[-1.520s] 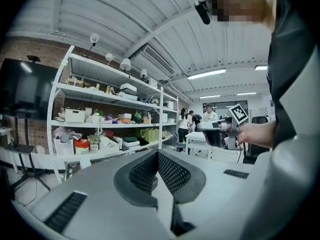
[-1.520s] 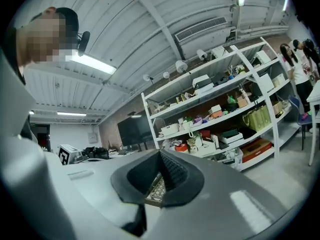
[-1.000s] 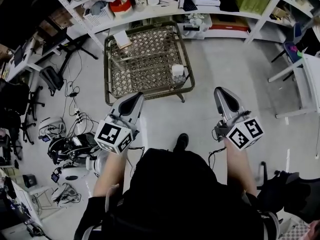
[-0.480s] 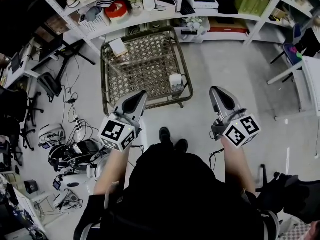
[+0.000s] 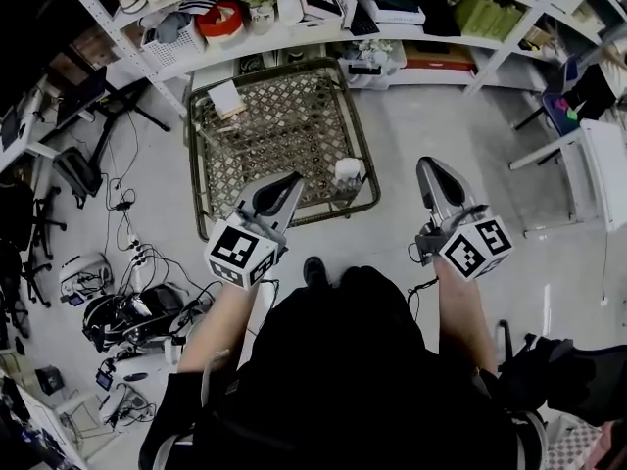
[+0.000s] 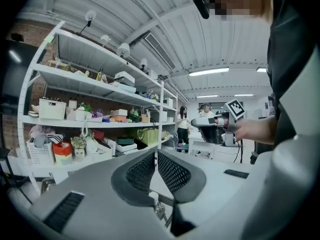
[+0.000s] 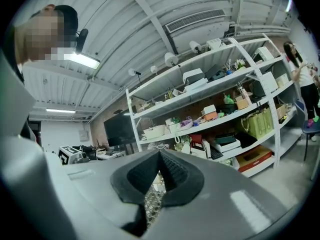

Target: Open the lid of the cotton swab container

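The cotton swab container (image 5: 347,174) is a small white tub standing near the front right corner of a low lattice-topped table (image 5: 284,116); its lid looks closed. My left gripper (image 5: 292,178) is shut and empty, its tip over the table's front edge just left of the container. My right gripper (image 5: 427,164) is shut and empty too, held above the floor to the right of the table. In the left gripper view the shut left gripper (image 6: 156,154) points at the shelves, with the right gripper (image 6: 215,126) beside it. The right gripper view shows its shut gripper (image 7: 160,156) above the lattice.
A white card or box (image 5: 227,98) lies at the table's back left. Loaded white shelves (image 5: 294,23) run behind the table. Cables and devices (image 5: 127,302) cover the floor at left. A white desk (image 5: 600,164) stands at right. People stand far off (image 6: 182,126).
The person has stepped toward the table. Both grippers have come nearer to it, and the left one's tip now overlaps the front edge beside the container. Both jaws stay shut.
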Available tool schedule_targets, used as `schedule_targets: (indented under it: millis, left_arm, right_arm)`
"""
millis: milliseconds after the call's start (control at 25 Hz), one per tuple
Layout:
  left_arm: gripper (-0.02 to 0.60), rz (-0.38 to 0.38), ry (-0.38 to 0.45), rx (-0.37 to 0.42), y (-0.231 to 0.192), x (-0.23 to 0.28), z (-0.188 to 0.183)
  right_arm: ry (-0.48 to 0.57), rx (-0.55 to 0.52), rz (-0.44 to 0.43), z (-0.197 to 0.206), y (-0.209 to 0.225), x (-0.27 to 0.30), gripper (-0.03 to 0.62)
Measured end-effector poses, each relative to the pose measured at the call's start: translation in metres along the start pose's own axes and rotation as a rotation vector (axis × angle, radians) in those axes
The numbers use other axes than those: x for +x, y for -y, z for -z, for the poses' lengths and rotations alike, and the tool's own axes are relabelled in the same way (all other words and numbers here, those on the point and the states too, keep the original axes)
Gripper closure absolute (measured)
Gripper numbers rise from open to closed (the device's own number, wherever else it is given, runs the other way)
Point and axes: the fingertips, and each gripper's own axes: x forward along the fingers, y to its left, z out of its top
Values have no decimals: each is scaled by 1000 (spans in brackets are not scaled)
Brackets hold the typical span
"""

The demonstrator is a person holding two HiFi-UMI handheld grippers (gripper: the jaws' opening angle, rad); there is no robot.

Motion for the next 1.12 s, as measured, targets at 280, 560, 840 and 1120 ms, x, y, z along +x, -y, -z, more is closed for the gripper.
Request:
schedule_targets:
  millis: [280, 560, 840, 1120]
  left_arm:
    - [574, 5, -37, -20, -17, 25, 19]
    - [520, 34, -101, -42, -24, 60, 67]
    - [472, 69, -162, -68, -31, 97, 126]
    - [412, 122, -263, -42, -24, 130, 197]
  right_arm:
    - [-58, 4, -9, 9, 18, 24, 583]
    - [-139, 65, -1, 54, 43, 41, 583]
    - [-233, 91, -23, 103, 55, 51, 583]
    - [-285, 130, -34, 141, 63, 58, 583]
